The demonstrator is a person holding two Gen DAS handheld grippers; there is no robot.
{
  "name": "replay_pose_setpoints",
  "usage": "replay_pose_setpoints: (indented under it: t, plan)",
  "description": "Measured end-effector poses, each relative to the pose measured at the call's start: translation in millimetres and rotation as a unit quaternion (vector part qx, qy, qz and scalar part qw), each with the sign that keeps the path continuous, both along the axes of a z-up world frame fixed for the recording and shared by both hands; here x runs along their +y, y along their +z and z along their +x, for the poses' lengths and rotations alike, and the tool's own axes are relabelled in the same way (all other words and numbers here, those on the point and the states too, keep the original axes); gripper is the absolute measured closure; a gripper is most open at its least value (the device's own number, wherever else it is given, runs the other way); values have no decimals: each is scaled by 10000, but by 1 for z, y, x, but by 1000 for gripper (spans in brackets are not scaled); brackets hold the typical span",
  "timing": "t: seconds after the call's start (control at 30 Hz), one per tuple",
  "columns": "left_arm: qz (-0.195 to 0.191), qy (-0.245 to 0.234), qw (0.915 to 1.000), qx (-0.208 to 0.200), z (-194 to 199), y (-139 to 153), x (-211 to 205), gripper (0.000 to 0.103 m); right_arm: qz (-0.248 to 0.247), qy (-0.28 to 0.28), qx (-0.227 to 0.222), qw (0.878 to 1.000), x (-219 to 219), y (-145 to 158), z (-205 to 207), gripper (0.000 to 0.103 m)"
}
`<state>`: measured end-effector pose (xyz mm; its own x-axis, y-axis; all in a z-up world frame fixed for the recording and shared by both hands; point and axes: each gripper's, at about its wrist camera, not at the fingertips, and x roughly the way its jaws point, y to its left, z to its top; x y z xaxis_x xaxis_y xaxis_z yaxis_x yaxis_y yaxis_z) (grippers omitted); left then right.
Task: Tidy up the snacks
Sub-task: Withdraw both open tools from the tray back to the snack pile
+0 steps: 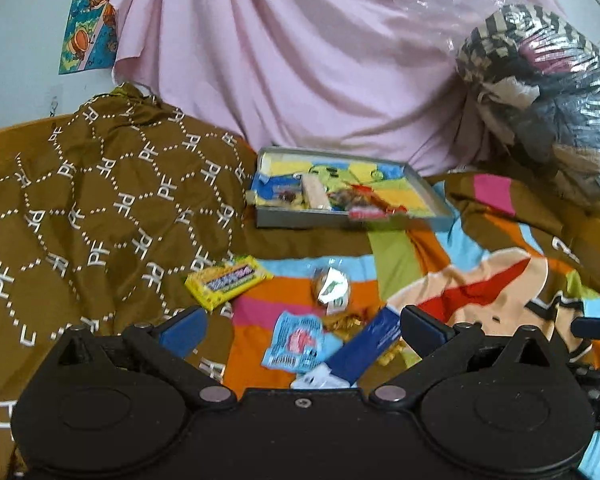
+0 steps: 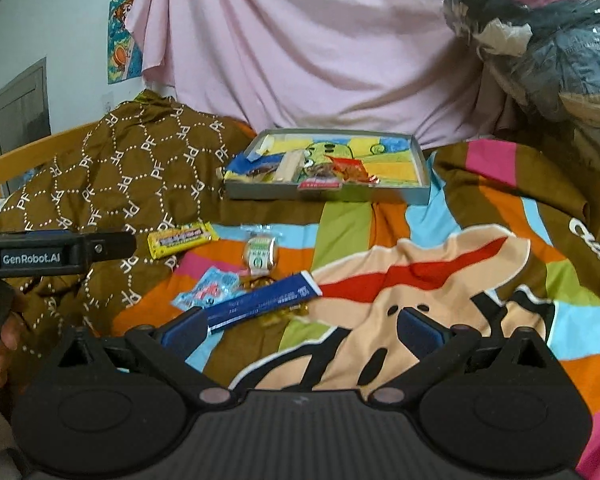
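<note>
several snacks sit in the tray (image 1: 300, 222); yellow pack (image 1: 229, 281), blue bar (image 2: 264, 302) wait on the bedspread; left gripper (image 1: 300, 326), right gripper (image 2: 300, 326) both wide, empty.

The blanket (image 2: 440, 240) has stripes of orange, pink, green and light blue. The brown cloth (image 1: 100, 200) carries white dotted hexagons. One snack pack (image 1: 228, 282) is yellow, one wrapper (image 2: 264, 300) dark blue.
</note>
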<state>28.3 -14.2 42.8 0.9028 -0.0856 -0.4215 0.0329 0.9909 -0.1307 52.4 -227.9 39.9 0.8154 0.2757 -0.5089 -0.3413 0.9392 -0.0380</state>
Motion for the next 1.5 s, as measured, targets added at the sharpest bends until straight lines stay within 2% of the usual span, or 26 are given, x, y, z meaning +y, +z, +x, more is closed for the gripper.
replay_pose_setpoints:
  t: [0.2, 0.83, 1.13, 1.27, 1.5]
  plan:
    - [120, -52, 9998, 130, -3, -8, -1, 1, 20, 29, 123, 9999, -1, -7, -2, 0]
    - [122, -111, 9995, 272, 0, -13, -2, 1, -82, 171, 204, 9996, 8, -11, -4, 0]
    - [95, -156, 9982, 576, 14, -16, 1, 1, -211, 209, 162, 9994, 9, -16, -1, 0]
    - [140, -434, 9956, 822, 30, -19, 2, 1, -368, 269, 158, 9988, 12, -23, 4, 0]
    - [613, -1071, 9875, 983, 60, -31, 1, 1, -557, 360, 196, 9976, 21, -34, 22, 0]
